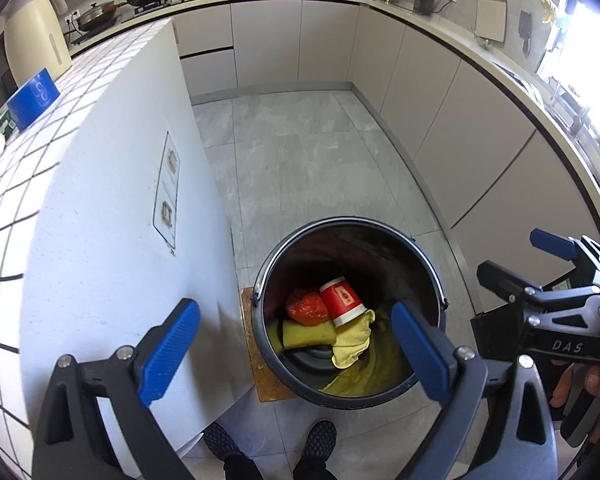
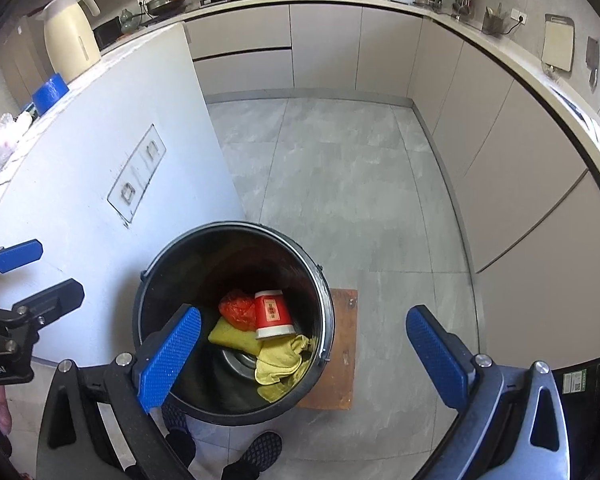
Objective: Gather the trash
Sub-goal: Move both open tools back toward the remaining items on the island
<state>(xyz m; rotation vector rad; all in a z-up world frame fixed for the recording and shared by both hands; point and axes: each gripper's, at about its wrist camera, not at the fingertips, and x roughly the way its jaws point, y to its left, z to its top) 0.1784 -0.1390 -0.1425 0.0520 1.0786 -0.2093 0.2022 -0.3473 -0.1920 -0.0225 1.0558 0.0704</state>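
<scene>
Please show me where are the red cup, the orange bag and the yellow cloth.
red cup [image 1: 342,300], left wrist view, its red side
orange bag [image 1: 306,307], left wrist view, its crumpled top
yellow cloth [image 2: 278,362], right wrist view, its folded middle

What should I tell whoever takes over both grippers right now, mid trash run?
Left gripper: open, nothing between the jaws, above the bin.
Right gripper: open, empty, also above the bin.
Bin: black bucket on the floor beside the white counter, partly on a brown board.
Done: red cup, red crumpled bag, yellow sponge and yellow cloth lie inside the bin.
Left: check the counter top for more trash; from here its clutter is too far to tell.
</scene>
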